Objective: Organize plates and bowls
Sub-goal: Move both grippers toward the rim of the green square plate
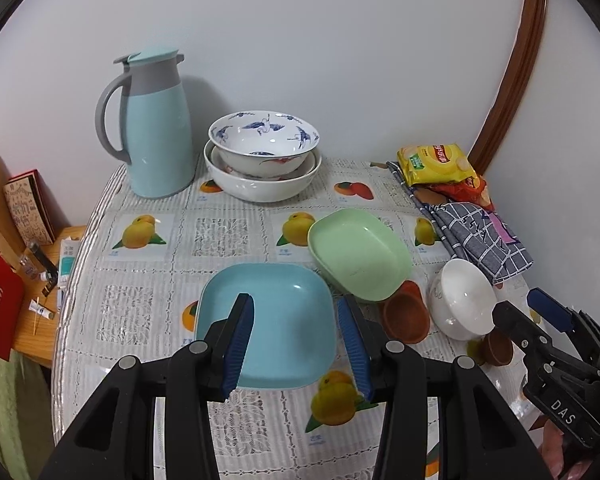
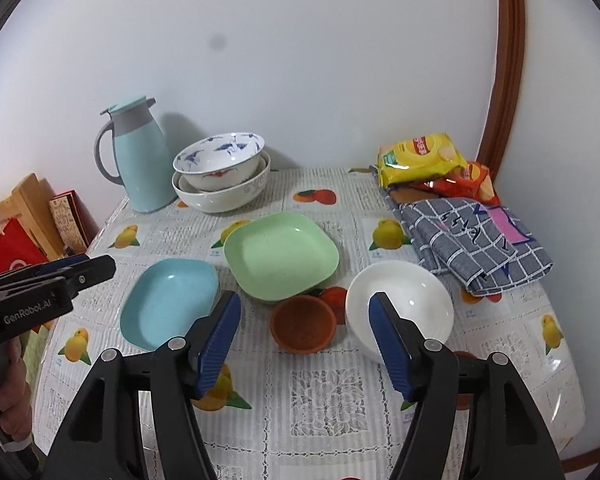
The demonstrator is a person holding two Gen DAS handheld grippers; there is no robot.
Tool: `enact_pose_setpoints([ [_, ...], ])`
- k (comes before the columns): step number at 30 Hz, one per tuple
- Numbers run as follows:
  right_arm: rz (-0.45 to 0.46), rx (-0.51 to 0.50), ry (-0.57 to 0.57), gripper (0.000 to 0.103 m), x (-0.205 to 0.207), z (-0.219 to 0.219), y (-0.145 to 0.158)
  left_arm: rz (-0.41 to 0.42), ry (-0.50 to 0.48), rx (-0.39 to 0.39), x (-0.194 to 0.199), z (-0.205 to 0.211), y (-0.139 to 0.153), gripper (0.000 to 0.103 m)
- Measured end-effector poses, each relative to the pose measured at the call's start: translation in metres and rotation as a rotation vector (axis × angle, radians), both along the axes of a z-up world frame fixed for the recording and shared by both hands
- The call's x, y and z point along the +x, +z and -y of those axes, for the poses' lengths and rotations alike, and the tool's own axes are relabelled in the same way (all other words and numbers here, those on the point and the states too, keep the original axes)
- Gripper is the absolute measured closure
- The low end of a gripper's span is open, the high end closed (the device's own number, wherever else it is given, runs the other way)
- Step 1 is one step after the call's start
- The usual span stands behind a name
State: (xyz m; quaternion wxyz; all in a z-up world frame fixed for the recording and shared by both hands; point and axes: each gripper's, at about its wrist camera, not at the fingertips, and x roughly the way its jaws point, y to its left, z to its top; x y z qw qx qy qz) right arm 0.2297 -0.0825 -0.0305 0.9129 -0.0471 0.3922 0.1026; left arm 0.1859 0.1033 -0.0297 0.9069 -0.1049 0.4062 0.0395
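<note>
Fingers of both grippers are apart w/ nothing held: left gripper (image 1: 296, 344) above the blue plate (image 1: 266, 322), right gripper (image 2: 304, 344) above the brown dish (image 2: 303, 324). Green plate (image 2: 281, 256) and white bowl (image 2: 400, 308) sit nearby. Looks like picking time; next, prob. go down and pinch a rim.

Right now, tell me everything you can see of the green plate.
The green plate is a pale mint square dish with rounded corners and a raised rim, plastic-looking and empty. It sits tilted, its near edge propped on the brown saucer, with the blue plate close beside it on the fruit-print tablecloth. Neither claw touches it.
</note>
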Motion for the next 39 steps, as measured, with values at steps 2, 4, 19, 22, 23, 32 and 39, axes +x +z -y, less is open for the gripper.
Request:
enact_pose_setpoints([
  [2, 0.004, 0.004, 0.000, 0.037, 0.001, 0.001, 0.003, 0.001, 0.002, 0.004, 0.002, 0.003, 0.002, 0.061],
  [4, 0.007, 0.012, -0.004, 0.037, 0.005, 0.005, 0.006, 0.000, -0.002, 0.008, 0.007, 0.007, 0.003, 0.061],
  [19, 0.020, 0.032, -0.022, 0.036, 0.059, 0.025, 0.011, -0.031, -0.014, 0.029, 0.059, 0.019, -0.004, 0.061],
  [22, 0.009, 0.050, -0.024, 0.036, 0.077, 0.027, 0.010, -0.032, -0.011, 0.033, 0.070, 0.018, -0.005, 0.061],
  [23, 0.007, 0.054, -0.021, 0.036, 0.082, 0.027, 0.009, -0.033, -0.010, 0.031, 0.072, 0.017, -0.006, 0.061],
  [32, -0.057, 0.088, -0.016, 0.036, 0.129, 0.023, -0.023, -0.088, -0.011, 0.007, 0.110, 0.015, -0.033, 0.061],
  [39, -0.100, 0.093, -0.021, 0.036, 0.163, 0.018, -0.050, -0.150, -0.010, -0.005, 0.143, 0.014, -0.057, 0.061],
])
